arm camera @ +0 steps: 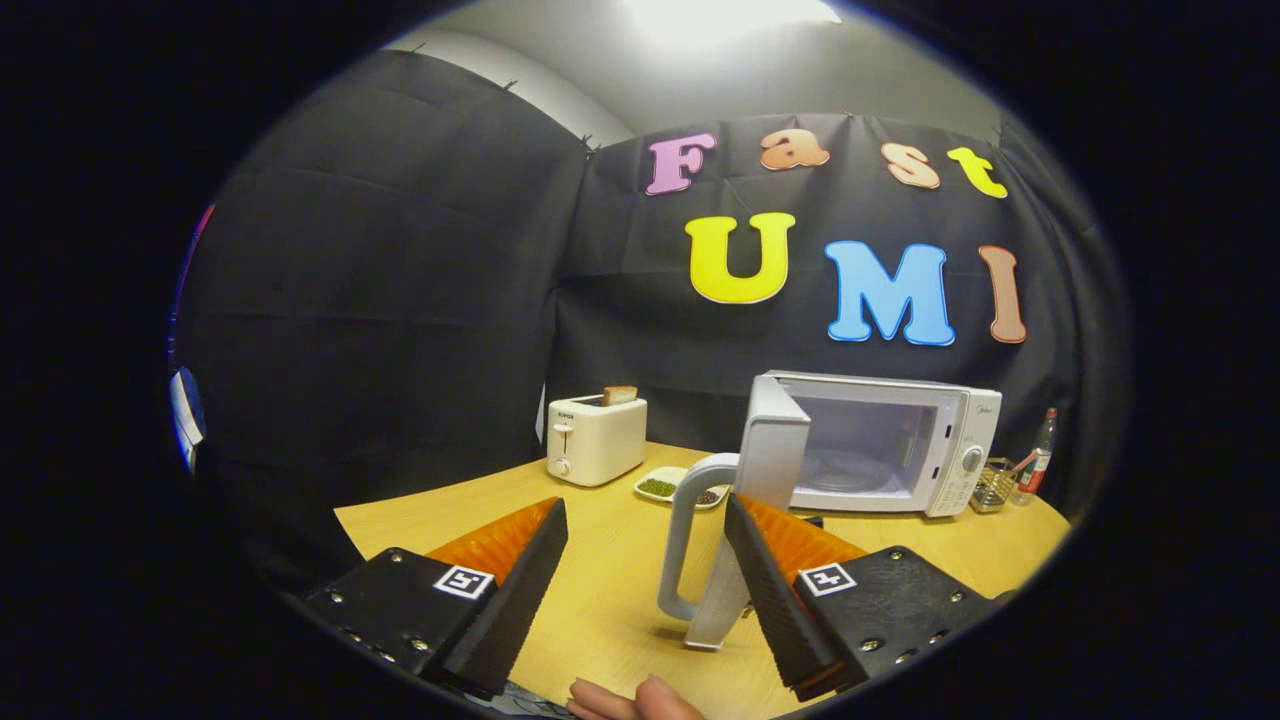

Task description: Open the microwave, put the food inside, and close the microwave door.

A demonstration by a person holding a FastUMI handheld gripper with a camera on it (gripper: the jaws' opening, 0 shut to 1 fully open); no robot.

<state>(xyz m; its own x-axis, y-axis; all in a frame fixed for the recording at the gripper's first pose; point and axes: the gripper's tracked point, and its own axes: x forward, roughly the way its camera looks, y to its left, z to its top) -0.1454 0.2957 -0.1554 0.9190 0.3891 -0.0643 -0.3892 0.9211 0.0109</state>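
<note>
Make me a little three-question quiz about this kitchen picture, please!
1. True or false: the microwave door is shut.
2. What sticks out of the toaster? A) a spoon B) a slice of bread C) a sock
3. Fill in: the gripper jaws are wide ____, holding nothing, and the door handle is between them.

Key
1. False: the door is swung open and the inside shows.
2. B: the slice of bread.
3. open
</note>
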